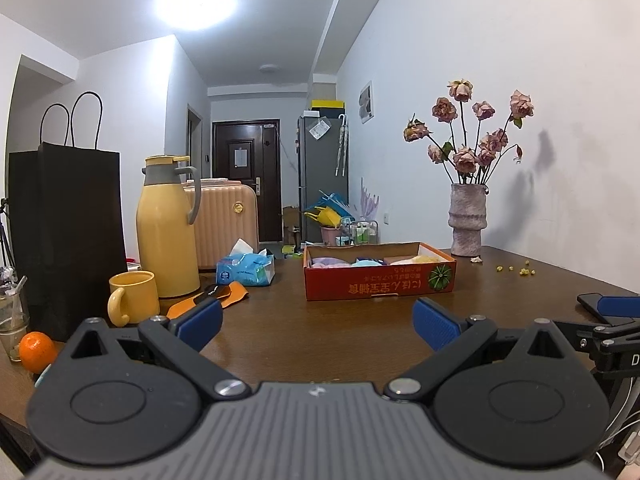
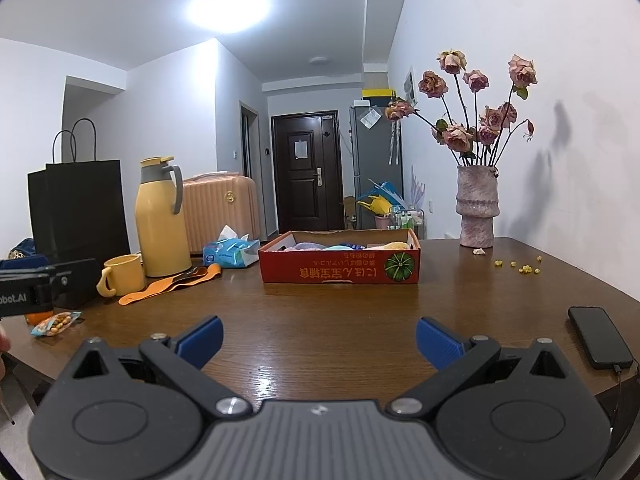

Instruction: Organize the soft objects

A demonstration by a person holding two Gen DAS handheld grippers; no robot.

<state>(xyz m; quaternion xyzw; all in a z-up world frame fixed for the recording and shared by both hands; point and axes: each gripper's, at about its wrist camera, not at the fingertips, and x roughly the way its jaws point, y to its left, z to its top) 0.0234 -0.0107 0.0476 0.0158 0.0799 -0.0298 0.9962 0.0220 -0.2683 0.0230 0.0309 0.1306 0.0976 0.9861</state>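
Observation:
A shallow red cardboard box [image 1: 380, 282] [image 2: 340, 270] sits mid-table and holds several soft cloths in purple, light blue, pink and yellow [image 1: 366, 263] [image 2: 340, 246]. My left gripper [image 1: 318, 330] hovers low over the brown table [image 1: 320, 320], well short of the box, open with nothing between its blue pads. My right gripper [image 2: 320, 340] is likewise open and empty, near the table's front edge. The right gripper's side shows at the right edge of the left wrist view [image 1: 608, 312]; the left gripper's body shows at the left edge of the right wrist view [image 2: 24, 292].
On the left stand a yellow thermos [image 1: 166, 228], yellow mug [image 1: 134, 298], black paper bag [image 1: 66, 236], tissue pack [image 1: 246, 268], orange strap [image 2: 172, 284], an orange [image 1: 36, 351] and a snack packet [image 2: 54, 323]. A vase of dried roses [image 2: 478, 212] is back right; a phone [image 2: 600, 336] lies front right.

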